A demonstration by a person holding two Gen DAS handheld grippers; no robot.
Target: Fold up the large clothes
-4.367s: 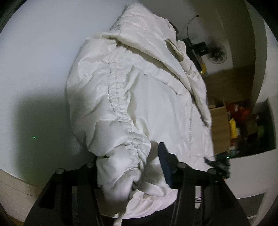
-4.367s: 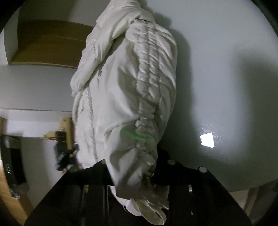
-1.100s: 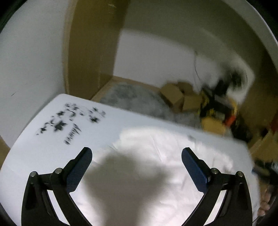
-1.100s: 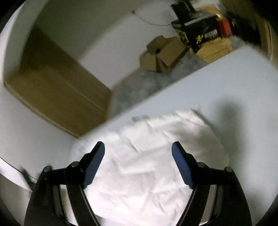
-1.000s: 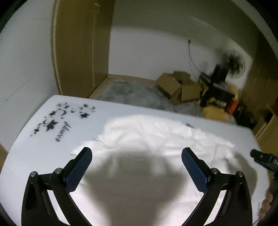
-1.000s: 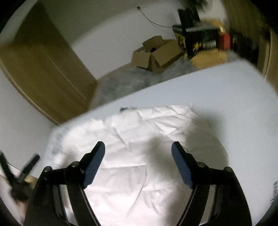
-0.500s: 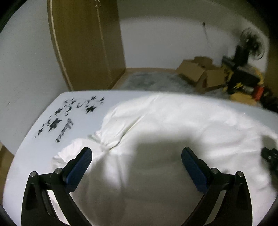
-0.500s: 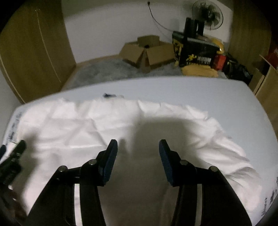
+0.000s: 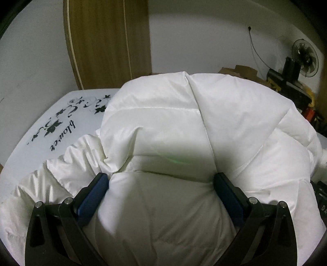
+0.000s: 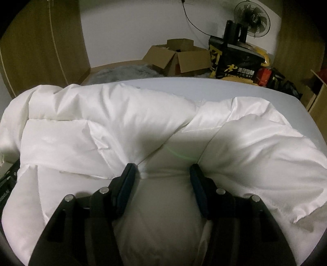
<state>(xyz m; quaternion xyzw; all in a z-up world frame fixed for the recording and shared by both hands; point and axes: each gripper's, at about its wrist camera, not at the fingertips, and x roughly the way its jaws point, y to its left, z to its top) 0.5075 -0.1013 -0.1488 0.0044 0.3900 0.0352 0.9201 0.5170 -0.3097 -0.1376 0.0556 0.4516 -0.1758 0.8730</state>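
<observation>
A white puffy jacket (image 9: 184,114) lies spread on the white table (image 9: 51,114), sleeve ruffles at its left. My left gripper (image 9: 159,178) points down into it with its jaws wide apart. Padding bulges up between the blue pads (image 9: 96,192), which are not clamped on it. In the right wrist view the same jacket (image 10: 102,122) covers the near half of the table (image 10: 224,88). My right gripper (image 10: 162,167) is pushed into it at a narrower width. Its jaws are opening, with a hump of fabric between them and creases running out from the fingertips (image 10: 130,169).
Black flower lettering (image 9: 61,126) marks the table's left end. Beyond the table stand a wooden wardrobe (image 9: 106,41), open cardboard boxes (image 10: 177,57), a black and yellow bag (image 10: 235,61) and a fan (image 10: 252,14). Bare table shows behind the jacket and at the right.
Both grippers have come down from above the table onto the jacket, which now fills the views. The right jaws narrowed on the way down. Seconds earlier both gripped hanging sleeves.
</observation>
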